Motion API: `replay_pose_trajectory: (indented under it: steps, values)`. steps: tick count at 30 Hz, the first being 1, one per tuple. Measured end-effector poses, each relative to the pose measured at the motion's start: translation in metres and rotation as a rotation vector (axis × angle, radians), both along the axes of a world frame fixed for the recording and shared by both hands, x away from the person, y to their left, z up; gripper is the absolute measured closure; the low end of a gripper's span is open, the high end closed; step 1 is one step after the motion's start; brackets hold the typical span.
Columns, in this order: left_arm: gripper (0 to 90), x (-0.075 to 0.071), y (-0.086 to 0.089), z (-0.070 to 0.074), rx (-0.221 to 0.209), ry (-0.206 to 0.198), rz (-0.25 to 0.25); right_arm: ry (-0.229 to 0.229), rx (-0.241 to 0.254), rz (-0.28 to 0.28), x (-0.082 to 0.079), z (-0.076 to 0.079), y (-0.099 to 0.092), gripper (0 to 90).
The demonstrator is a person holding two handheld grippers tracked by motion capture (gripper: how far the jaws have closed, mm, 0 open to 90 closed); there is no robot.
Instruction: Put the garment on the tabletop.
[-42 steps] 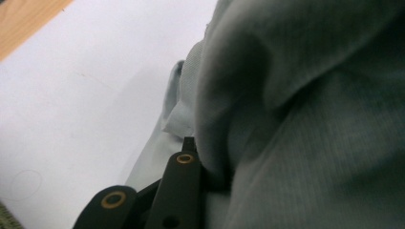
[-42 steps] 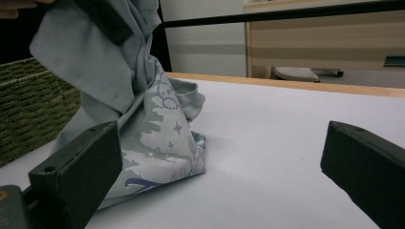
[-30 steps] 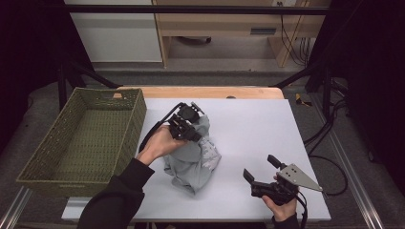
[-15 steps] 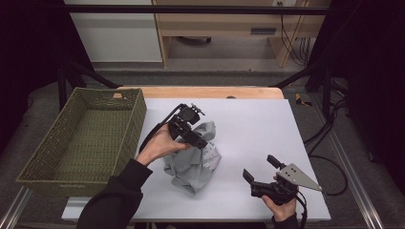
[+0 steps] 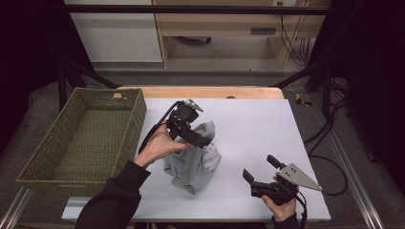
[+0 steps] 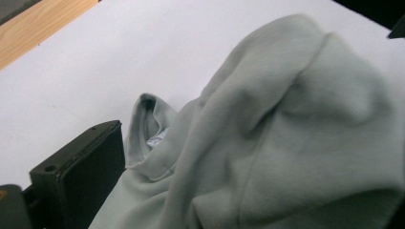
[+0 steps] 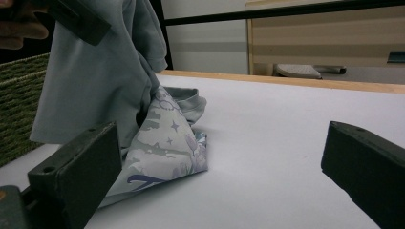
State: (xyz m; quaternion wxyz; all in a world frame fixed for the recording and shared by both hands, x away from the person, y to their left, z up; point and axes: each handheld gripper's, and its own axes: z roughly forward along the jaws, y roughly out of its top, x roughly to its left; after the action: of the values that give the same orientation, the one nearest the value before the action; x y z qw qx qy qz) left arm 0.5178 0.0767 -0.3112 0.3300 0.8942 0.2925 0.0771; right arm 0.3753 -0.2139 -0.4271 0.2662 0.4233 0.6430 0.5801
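High view shows the crumpled pale grey sweatshirt (image 5: 191,160) lying mid-table, nearer the white table's (image 5: 253,124) left edge. Above it, the left gripper (image 5: 203,140) has just been opening, its jaws spread with cloth draped between them. By the near right corner, the right gripper (image 5: 258,169) rests with jaws spread, holding nothing.

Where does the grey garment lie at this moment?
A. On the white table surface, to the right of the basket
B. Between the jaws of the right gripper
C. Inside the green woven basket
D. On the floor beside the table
A: the grey garment lies crumpled on the white table surface, to the right of the green basket, whose inside is bare.
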Motion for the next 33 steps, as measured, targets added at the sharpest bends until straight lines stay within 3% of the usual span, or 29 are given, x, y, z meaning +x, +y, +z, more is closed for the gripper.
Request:
replay_pose_trajectory:
  steps: [4,9,10,15,27,29,33]
  values:
    - [0.0,-0.004,0.003,0.004,-0.029,-0.02,0.01,0.005,0.017,0.007,-0.001,0.001,0.0,0.2]
    - [0.0,-0.01,0.01,0.01,-0.056,-0.052,0.018,-0.006,0.0,0.002,0.0,0.001,-0.001,0.2]
    - [0.0,-0.015,0.015,0.011,-0.089,-0.079,0.021,0.004,0.01,0.009,-0.001,0.001,-0.001,0.2]
    - [0.0,-0.02,0.024,0.011,-0.12,-0.093,0.037,-0.005,0.003,0.004,0.0,0.001,-0.002,0.3]
    - [0.0,-0.038,0.049,-0.002,-0.242,-0.17,0.08,-0.004,0.004,0.007,0.0,0.0,-0.001,0.2]
    - [0.5,-0.044,0.057,-0.008,-0.289,-0.187,0.091,-0.005,0.005,0.007,0.001,0.0,-0.001,0.2]
    - [0.7,-0.054,0.066,-0.018,-0.335,-0.209,0.098,-0.004,0.006,0.01,0.001,0.0,-0.001,0.2]
